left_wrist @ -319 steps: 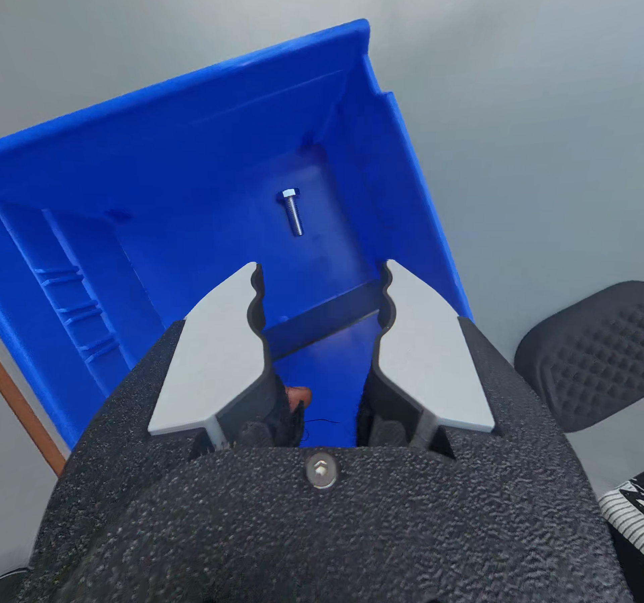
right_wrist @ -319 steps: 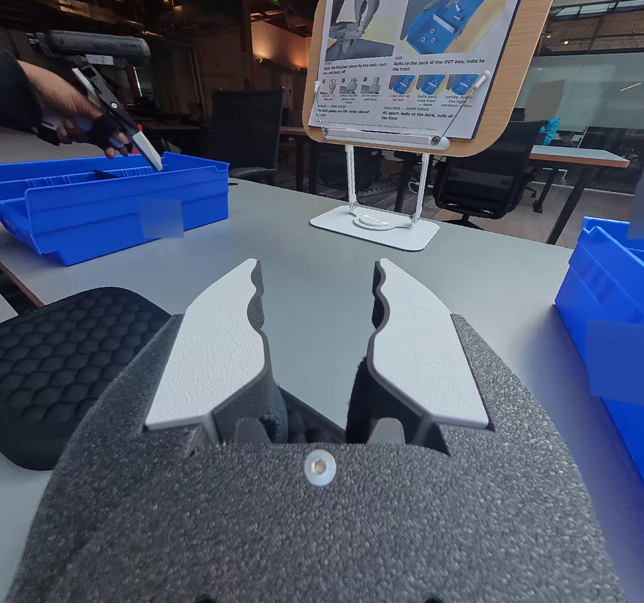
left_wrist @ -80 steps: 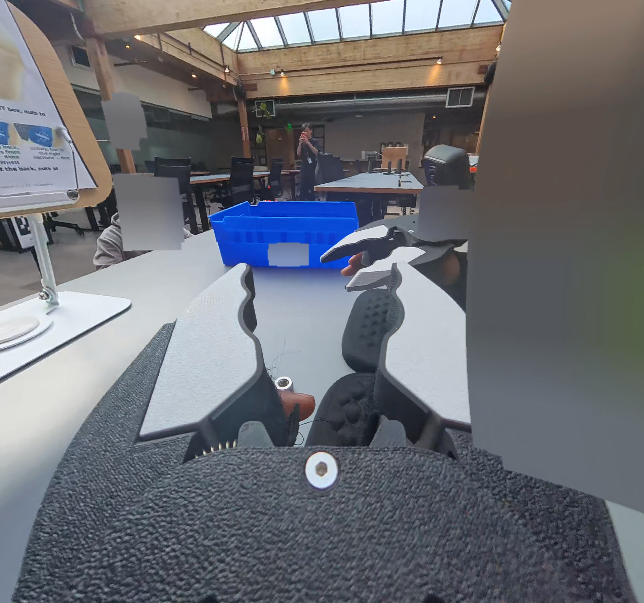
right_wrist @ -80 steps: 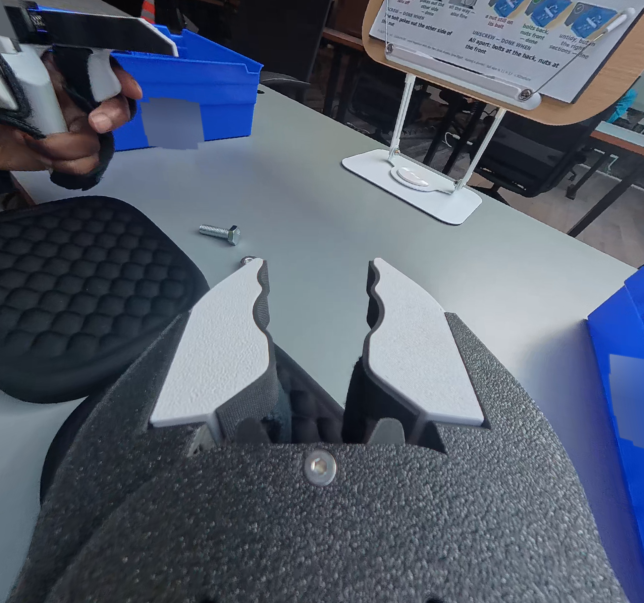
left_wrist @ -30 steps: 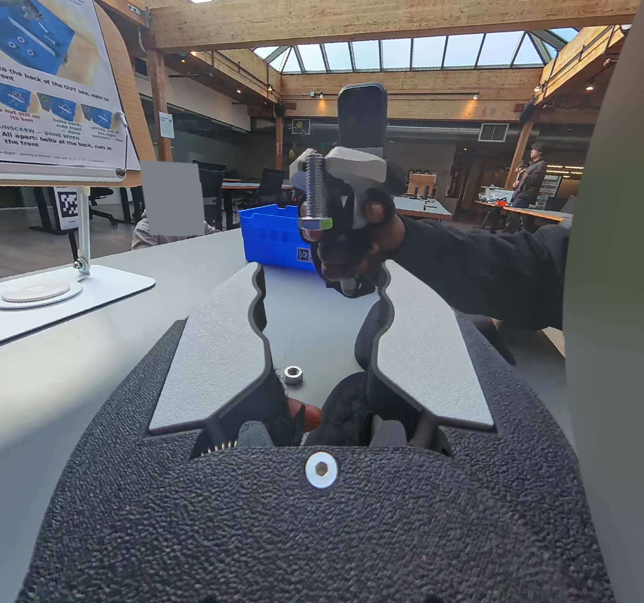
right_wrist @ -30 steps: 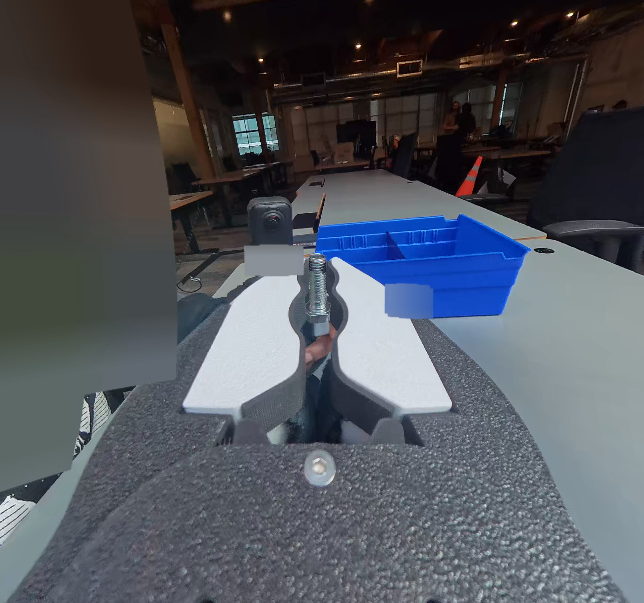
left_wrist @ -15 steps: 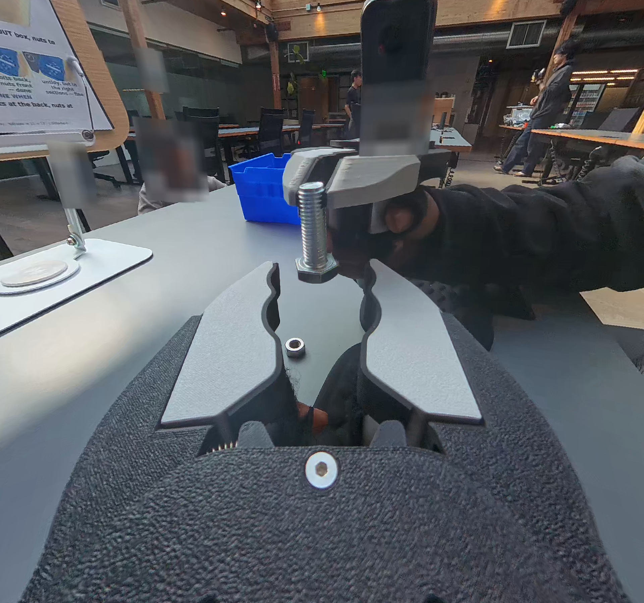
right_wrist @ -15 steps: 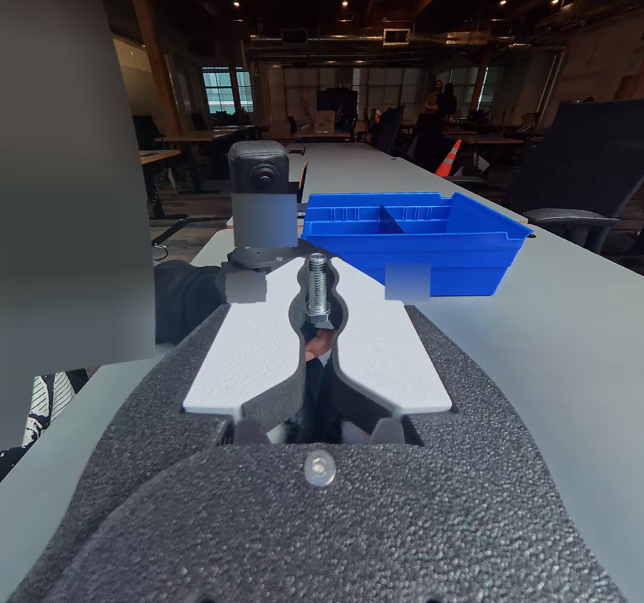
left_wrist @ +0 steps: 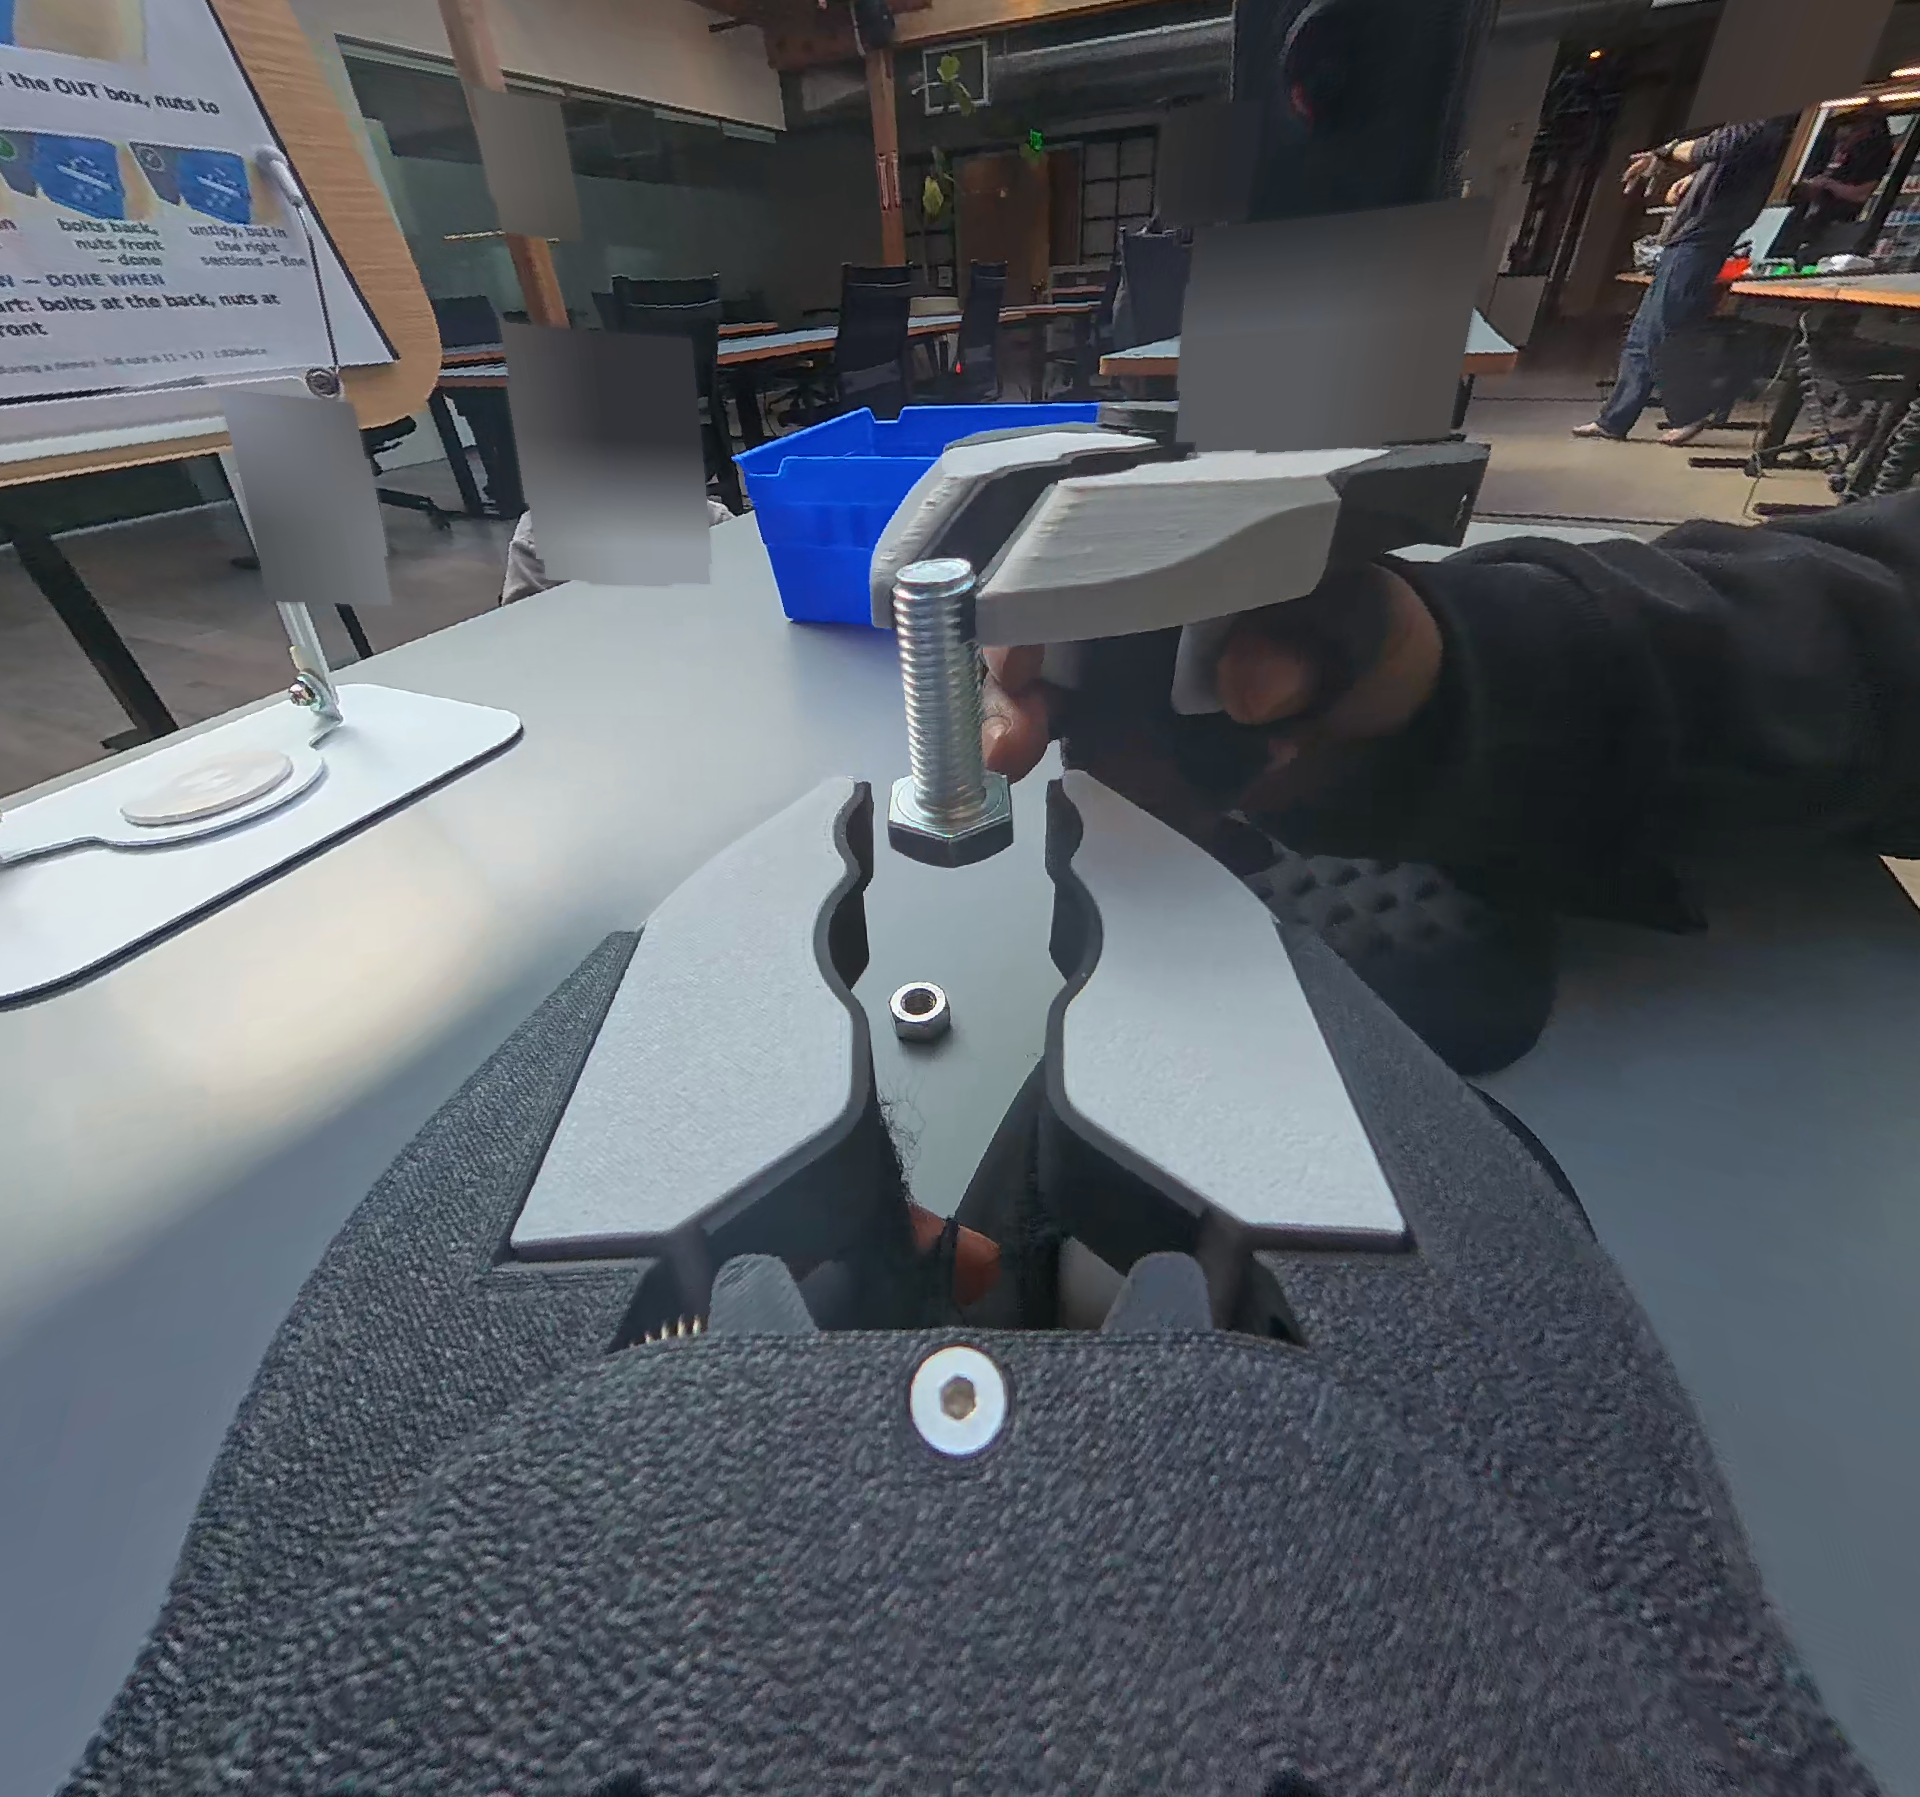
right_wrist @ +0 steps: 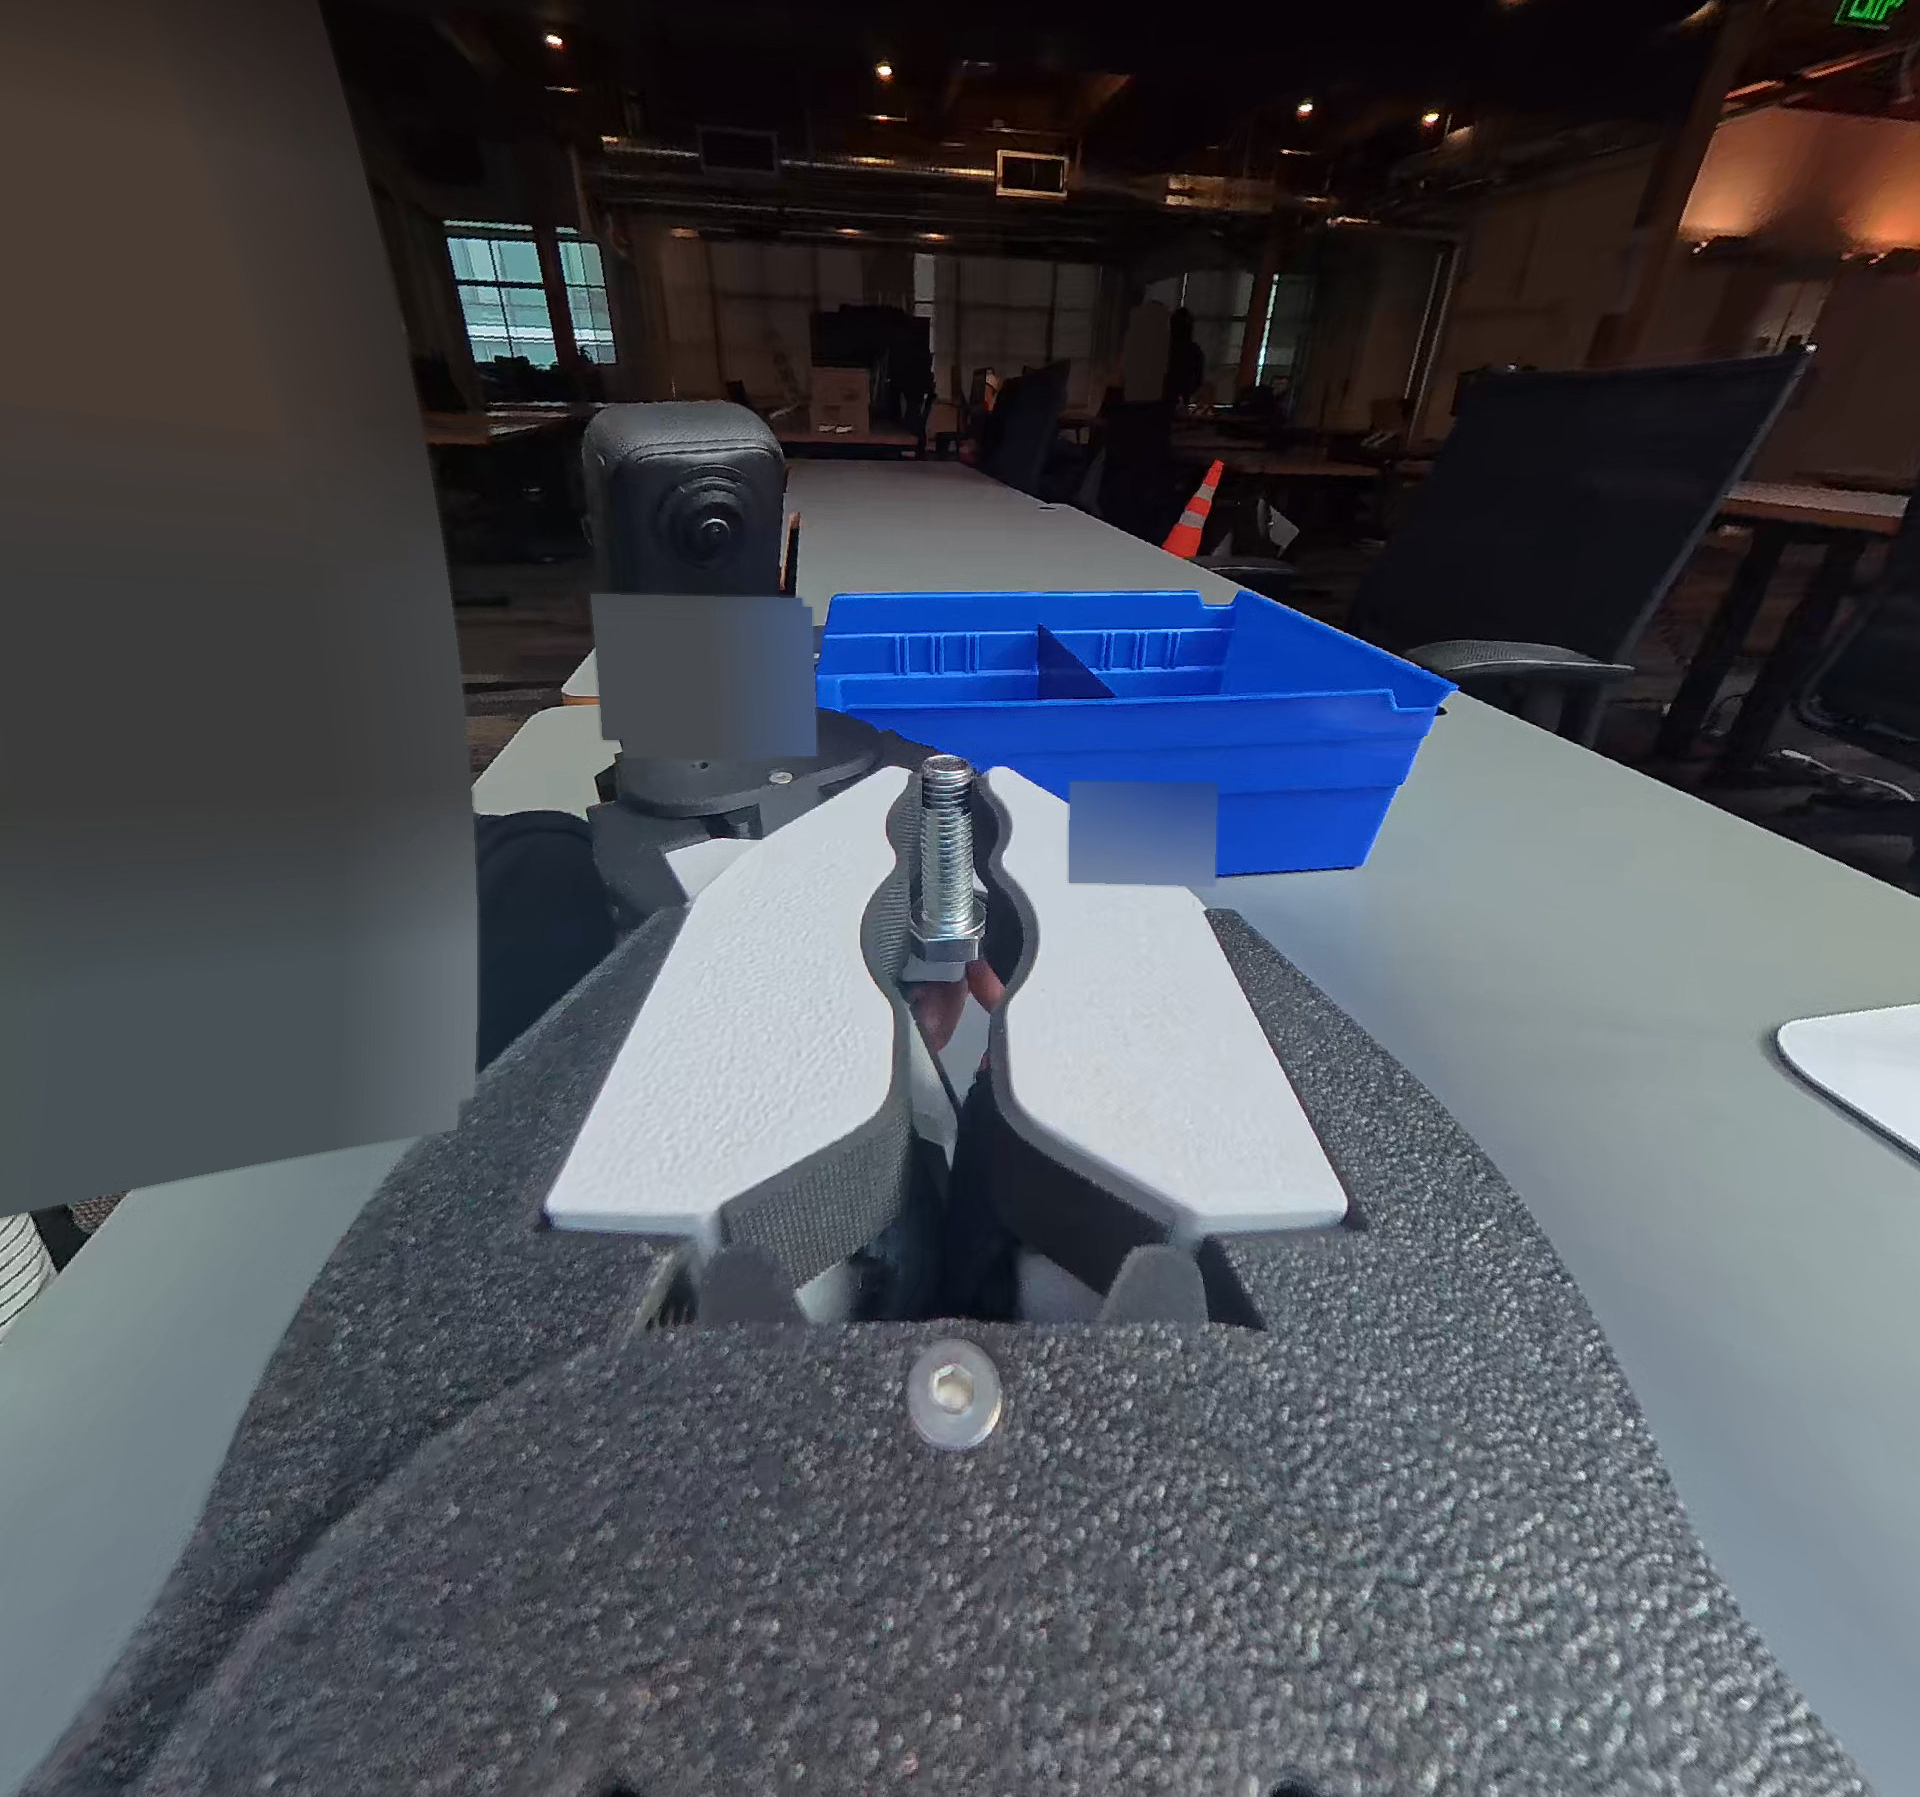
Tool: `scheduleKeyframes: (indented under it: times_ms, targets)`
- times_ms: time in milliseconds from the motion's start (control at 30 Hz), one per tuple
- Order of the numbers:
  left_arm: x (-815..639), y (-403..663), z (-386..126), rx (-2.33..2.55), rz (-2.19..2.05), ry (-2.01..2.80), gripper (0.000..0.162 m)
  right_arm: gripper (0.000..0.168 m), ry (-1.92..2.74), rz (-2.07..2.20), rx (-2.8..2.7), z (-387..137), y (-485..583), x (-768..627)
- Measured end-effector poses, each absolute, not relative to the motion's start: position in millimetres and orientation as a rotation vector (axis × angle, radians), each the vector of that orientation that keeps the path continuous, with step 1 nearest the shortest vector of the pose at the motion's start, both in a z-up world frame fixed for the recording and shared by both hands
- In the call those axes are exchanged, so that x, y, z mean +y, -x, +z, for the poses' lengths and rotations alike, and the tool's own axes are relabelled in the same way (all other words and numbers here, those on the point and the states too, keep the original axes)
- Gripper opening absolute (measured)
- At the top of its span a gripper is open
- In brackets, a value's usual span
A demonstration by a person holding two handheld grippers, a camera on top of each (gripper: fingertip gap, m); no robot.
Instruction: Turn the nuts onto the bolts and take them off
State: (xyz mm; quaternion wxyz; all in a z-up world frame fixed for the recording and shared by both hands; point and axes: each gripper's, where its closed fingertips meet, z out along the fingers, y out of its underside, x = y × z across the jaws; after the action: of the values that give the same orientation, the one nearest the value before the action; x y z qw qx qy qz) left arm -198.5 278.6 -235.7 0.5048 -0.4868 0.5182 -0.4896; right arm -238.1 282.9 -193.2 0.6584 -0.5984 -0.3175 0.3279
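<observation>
Grey worktop (left_wrist: 582, 791) fills the left wrist view, where the left tool (left_wrist: 951, 817) has its jaws parted and grips nothing; a loose nut (left_wrist: 921, 1008) lies flat on the worktop between its two fingers. Just past its fingertips the bolt (left_wrist: 940, 708) stands upright, head down and threaded end up, pinched near the top by the right tool (left_wrist: 935, 594), with the head hanging a little above the worktop. A gloved hand (left_wrist: 1195, 708) holds that tool from the right, over a black pad (left_wrist: 1392, 926). Farther back sit a blue bin (left_wrist: 831, 521) and a white stand (left_wrist: 239, 802) carrying a sheet. In the right wrist view, the right tool (right_wrist: 951, 791) is closed on the bolt (right_wrist: 945, 864), which sits upright in the notch between its fingers, thread upward and head at the bottom. Beyond it, the left tool's black camera (right_wrist: 686, 511) faces this way. A second blue bin (right_wrist: 1132, 708) with a divider rests on the worktop (right_wrist: 1558, 968) behind.
</observation>
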Motion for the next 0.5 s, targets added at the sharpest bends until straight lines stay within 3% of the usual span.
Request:
scheduleKeyframes:
  times_ms: [500]
  targets:
    - [277.5, 199.7, -234.6, 1.252, -1.199, 1.164, 0.019, 0.008, 1.333, 0.792, -0.710, -195.9, 236.7, 281.5]
